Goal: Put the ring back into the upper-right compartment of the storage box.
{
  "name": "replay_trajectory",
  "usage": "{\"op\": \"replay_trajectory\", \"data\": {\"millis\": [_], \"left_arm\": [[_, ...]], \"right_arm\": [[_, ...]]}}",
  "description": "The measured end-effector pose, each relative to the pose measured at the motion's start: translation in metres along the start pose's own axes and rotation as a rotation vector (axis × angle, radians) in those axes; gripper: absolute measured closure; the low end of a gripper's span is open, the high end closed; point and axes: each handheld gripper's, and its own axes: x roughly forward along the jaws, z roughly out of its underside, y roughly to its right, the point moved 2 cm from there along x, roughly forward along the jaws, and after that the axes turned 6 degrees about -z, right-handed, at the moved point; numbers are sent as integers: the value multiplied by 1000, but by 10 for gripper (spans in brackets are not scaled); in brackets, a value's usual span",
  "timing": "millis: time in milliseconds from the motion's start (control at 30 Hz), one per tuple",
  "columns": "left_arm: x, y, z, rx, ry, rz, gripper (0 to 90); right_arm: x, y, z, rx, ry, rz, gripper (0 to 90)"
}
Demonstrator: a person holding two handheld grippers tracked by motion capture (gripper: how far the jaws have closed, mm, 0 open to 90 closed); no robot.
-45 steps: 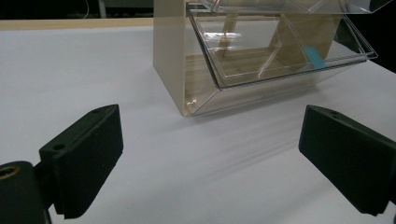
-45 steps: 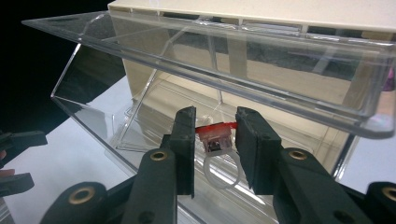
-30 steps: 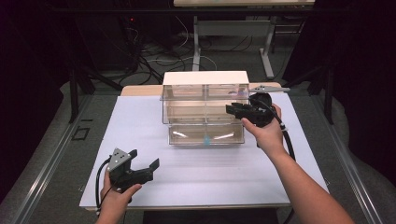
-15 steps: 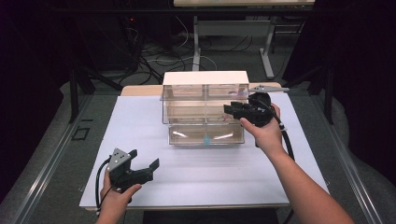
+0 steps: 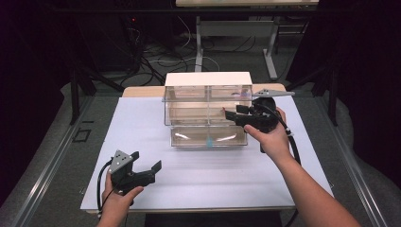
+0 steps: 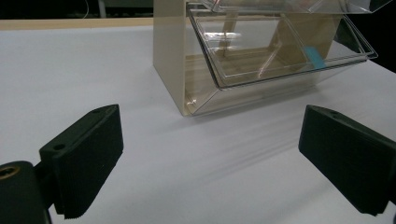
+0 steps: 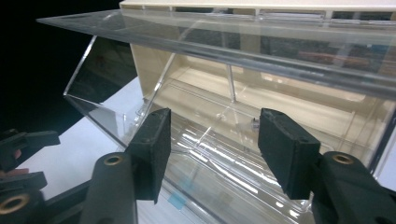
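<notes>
A cream cabinet [image 5: 206, 79] of clear plastic drawers stands at the back middle of the white table [image 5: 142, 123]. Its bottom drawer [image 5: 208, 137] is tilted out toward me, with a small blue tag [image 5: 208, 141] on its front. My right gripper [image 5: 230, 113] hovers at the cabinet's right front, over the tilted drawer. Its jaws have just been opening, and in the right gripper view the gripper [image 7: 212, 140] has nothing between its pads, only the clear drawer [image 7: 196, 140] behind. My left gripper [image 5: 146, 161] rests wide open at the front left, empty and facing the cabinet [image 6: 170, 60].
The table's white top [image 5: 302, 156] stretches out around the cabinet, with a wooden edge [image 5: 142, 91] behind it. Dark floor, cables and desk legs [image 5: 272, 47] lie beyond. A cable [image 5: 293, 146] trails from the right gripper along the forearm.
The right gripper's jaws have spread apart at the cabinet's right front. Both hands have stayed where they were, and the drawer has kept its tilt.
</notes>
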Motion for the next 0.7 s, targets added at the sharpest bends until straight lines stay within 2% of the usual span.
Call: {"op": "replay_trajectory", "data": {"millis": [333, 433, 700], "left_arm": [[-1, -1, 1, 7, -7, -3, 65], [-3, -1, 1, -3, 2, -7, 65], [-3, 0, 1, -1, -2, -9, 65]], "right_arm": [[-11, -5, 8, -28, 9, -19, 353], [-15, -7, 11, -39, 18, -26, 333], [-28, -9, 17, -65, 28, -22, 280]]}}
